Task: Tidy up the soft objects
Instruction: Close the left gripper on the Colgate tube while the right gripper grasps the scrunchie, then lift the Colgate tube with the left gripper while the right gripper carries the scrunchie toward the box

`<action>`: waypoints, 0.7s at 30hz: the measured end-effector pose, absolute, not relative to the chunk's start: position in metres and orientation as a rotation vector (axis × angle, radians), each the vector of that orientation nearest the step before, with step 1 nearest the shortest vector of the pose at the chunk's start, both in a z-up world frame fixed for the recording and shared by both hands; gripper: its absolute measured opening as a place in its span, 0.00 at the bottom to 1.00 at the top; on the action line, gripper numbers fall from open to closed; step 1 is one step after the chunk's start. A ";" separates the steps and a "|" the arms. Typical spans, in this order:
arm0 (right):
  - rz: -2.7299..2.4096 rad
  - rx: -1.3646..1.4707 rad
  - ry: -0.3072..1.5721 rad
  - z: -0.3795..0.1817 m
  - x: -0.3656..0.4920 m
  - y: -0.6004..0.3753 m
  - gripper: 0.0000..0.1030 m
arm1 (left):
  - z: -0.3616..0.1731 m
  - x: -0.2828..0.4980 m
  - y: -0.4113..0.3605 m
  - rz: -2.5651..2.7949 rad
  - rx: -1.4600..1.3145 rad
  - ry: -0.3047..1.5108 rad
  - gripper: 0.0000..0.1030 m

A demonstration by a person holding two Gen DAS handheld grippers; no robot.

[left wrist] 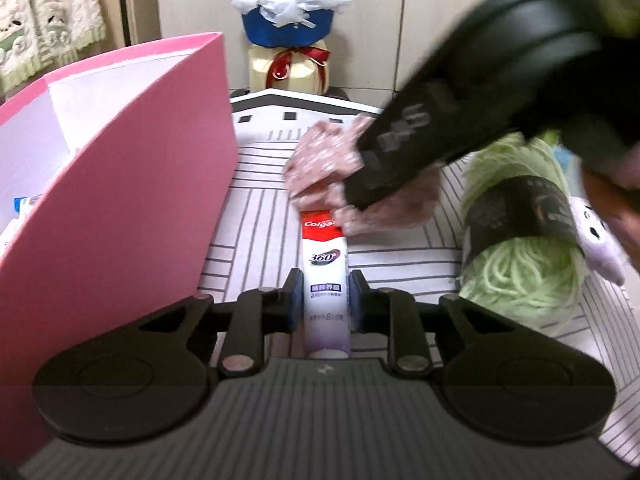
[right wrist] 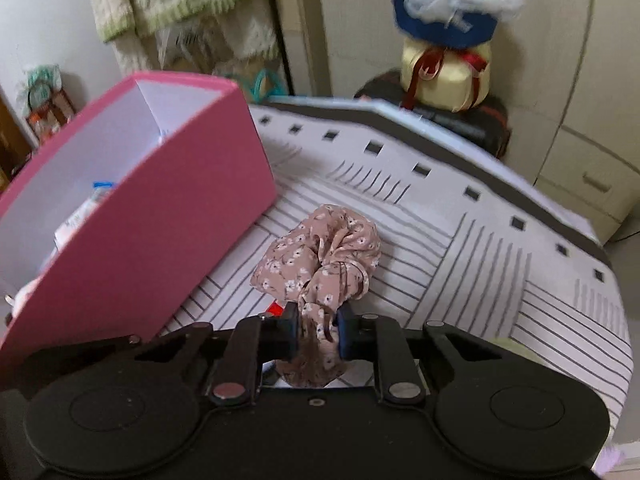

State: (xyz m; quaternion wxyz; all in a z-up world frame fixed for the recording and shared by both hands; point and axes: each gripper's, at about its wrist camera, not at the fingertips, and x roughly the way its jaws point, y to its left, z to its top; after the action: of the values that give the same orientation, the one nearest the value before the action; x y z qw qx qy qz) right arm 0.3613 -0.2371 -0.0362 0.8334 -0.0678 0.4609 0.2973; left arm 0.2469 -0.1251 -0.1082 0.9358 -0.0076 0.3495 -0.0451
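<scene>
A striped table (left wrist: 256, 216) carries everything. On its left side stands a tall pink box (left wrist: 132, 184), open on top, with a few items lying inside. Behind the table's far edge sits a bouquet (left wrist: 286, 4) in blue and cream wrap. At the right lies a skein of green yarn (left wrist: 516, 236) with a dark band, and a small lilac plush (left wrist: 600, 248) touches it. The right gripper (right wrist: 318, 326) is clamped on a floral scrunchie (right wrist: 320, 256) resting mid-table, just beside the box. The left gripper (left wrist: 326, 300) is clamped on a toothpaste tube (left wrist: 326, 272), whose far end lies under the scrunchie.
</scene>
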 end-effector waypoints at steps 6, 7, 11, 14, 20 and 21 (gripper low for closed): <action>0.583 -0.080 0.838 -0.020 0.324 -0.256 0.20 | -0.102 0.241 -0.124 -0.099 -0.009 0.704 0.22; 0.572 -0.075 0.820 -0.019 0.319 -0.258 0.20 | -0.101 0.238 -0.124 -0.098 -0.007 0.699 0.22; 0.547 -0.037 0.767 -0.013 0.297 -0.269 0.20 | -0.096 0.235 -0.122 -0.103 -0.010 0.686 0.22; 0.541 -0.025 0.741 -0.012 0.282 -0.273 0.20 | -0.092 0.229 -0.122 -0.108 -0.013 0.676 0.22; 0.536 -0.009 0.707 -0.010 0.258 -0.276 0.20 | -0.086 0.215 -0.118 -0.115 -0.012 0.655 0.22; 0.533 -0.001 0.703 -0.010 0.254 -0.278 0.20 | -0.085 0.213 -0.117 -0.118 -0.011 0.650 0.22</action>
State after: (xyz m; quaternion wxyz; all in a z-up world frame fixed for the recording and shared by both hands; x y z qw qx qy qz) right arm 0.2540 -0.2781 -0.0097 0.9042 -0.0005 0.3403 0.2579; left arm 0.2128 -0.1174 -0.0849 0.9459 -0.0055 0.3191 -0.0578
